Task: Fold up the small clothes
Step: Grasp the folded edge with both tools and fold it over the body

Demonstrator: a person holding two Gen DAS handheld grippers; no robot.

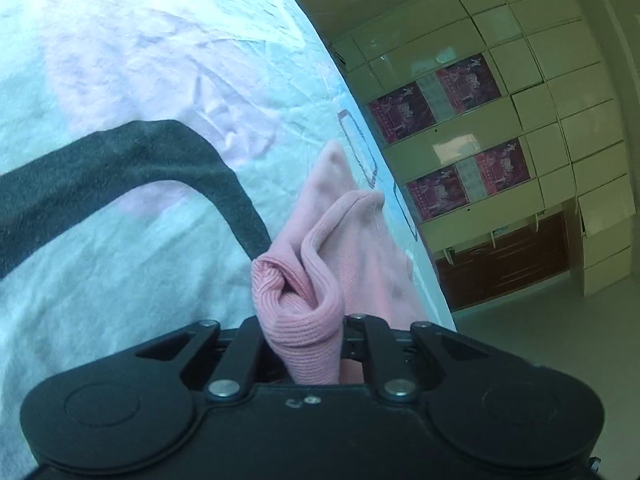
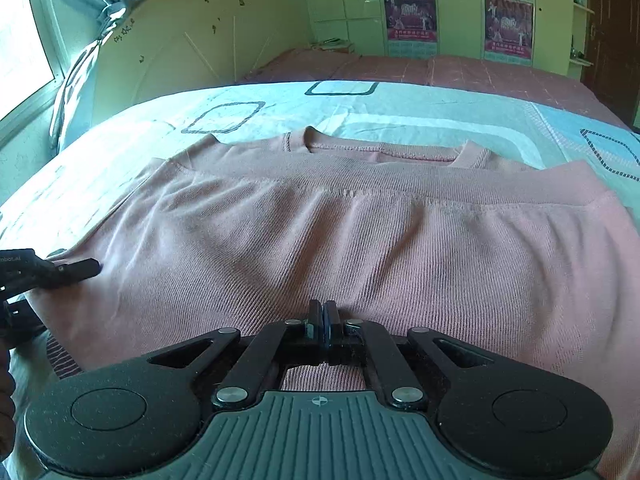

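The left gripper [image 1: 304, 320] is closed on a bunched fold of the pink shirt [image 2: 320, 232], at its left edge. The right gripper [image 2: 325, 320] has its jaws pressed together at the near edge of the shirt, but whether cloth is between them I cannot tell. The shirt lies folded on the bed sheet [image 2: 400, 120], collar on the far side.

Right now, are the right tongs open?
No, the right tongs are shut, pads pressed together above the pink shirt.

Bed [image 2: 400, 108] covered by a pale blue and white sheet [image 2: 460, 120] printed with dark rounded-square outlines. A pink ribbed shirt [image 2: 320, 232] lies spread flat on the sheet, neckline toward the far edge, its lower part folded up across the body. Farther back, reddish checked bedding [image 2: 440, 70].
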